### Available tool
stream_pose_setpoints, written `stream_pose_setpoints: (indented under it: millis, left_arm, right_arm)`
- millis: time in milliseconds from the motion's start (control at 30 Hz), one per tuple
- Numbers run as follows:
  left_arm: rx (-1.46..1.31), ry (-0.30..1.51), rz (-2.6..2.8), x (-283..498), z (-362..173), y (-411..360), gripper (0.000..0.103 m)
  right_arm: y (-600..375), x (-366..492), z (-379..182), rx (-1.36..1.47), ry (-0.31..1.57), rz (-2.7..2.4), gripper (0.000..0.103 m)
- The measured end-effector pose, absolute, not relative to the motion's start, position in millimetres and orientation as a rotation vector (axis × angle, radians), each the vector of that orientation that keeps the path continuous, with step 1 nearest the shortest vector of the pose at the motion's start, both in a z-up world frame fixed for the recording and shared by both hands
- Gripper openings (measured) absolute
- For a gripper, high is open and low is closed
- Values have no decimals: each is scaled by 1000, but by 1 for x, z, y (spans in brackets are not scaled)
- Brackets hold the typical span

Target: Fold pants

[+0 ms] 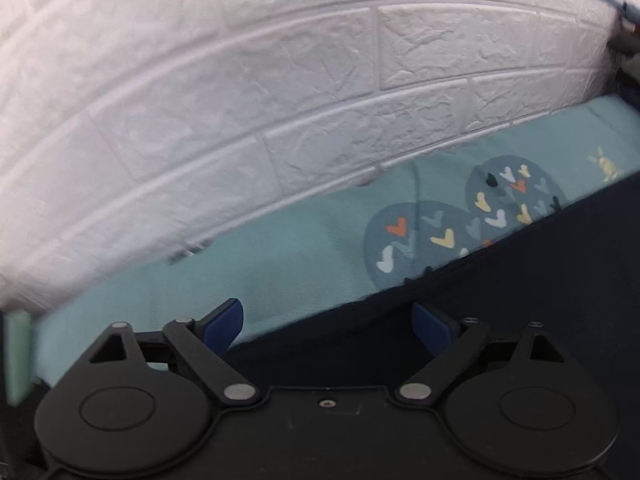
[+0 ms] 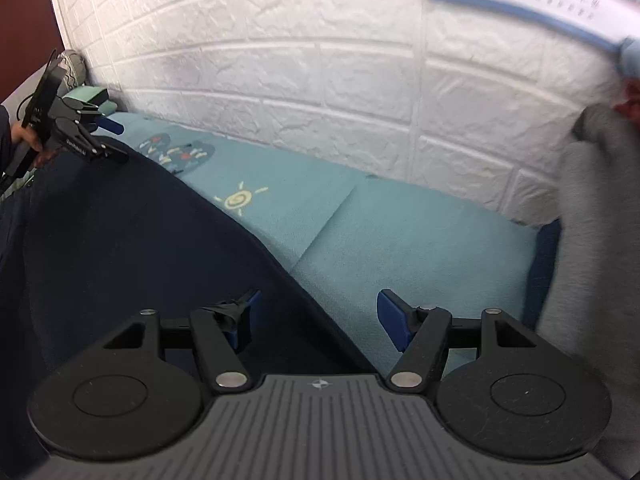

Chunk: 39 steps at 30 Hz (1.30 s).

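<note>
Dark navy pants (image 2: 120,240) lie spread on a teal mat (image 2: 400,240); in the left wrist view the pants (image 1: 520,300) fill the lower right. My left gripper (image 1: 326,312) is open, and the pants' long edge runs between its blue pads. My right gripper (image 2: 319,300) is open too, with the pants' edge crossing between its fingers, the left pad over cloth and the right pad over bare mat. The left gripper (image 2: 110,138) also shows far left in the right wrist view, held by a hand at the pants' far end.
A white brick-pattern wall (image 1: 240,120) stands close behind the mat. The mat carries a heart print (image 1: 460,220) and a sun print (image 2: 239,199). A grey cloth (image 2: 592,260) hangs at the right edge. A green block (image 1: 18,356) sits at the mat's left end.
</note>
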<state>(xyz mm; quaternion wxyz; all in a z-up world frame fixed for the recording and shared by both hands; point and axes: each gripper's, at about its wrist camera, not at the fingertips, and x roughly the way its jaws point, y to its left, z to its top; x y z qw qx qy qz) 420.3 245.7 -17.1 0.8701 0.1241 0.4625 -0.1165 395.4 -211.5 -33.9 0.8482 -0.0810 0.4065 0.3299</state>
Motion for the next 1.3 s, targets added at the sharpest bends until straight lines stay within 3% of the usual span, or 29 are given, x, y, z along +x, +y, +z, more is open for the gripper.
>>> stream_pose_setpoints:
  millis: [133,167,200,233,300,333,467,767,1033,1300]
  left_arm:
    - [163,957,-281,416,-24,255,103]
    - [152,947,-280,413,-25,255,103]
    - [153,934,-278,410,-24,254,103]
    - [162,922,-273,407,-23,251,103]
    - [176,896,-253,400,-18,244,103]
    - [179,892,-248,399,-16,241,93]
    - [229,890,-194,390,-11,227,77]
    - [167,768,-136,335,49,232,74]
    - [58,589,-123,208,112,254,74]
    - [-56,630,-65,77,62,271,75]
  right_arm:
    - [-208,399,-45,-186,891,714,103]
    - [-208,398,-45,-180,888,707,89]
    - [-208,398,-44,-173,884,698,24]
    - [-209,397,-43,-161,882,707,5]
    - [-208,392,-40,-147,870,718,4]
    - [-206,388,-38,-164,850,714,4]
    - [-206,373,-20,-145,791,699,3]
    - [-201,302,47,-199,654,741,3]
    - [-198,193,91,-260,535,835,3]
    - [-179,85,40,-355,663,1005,3]
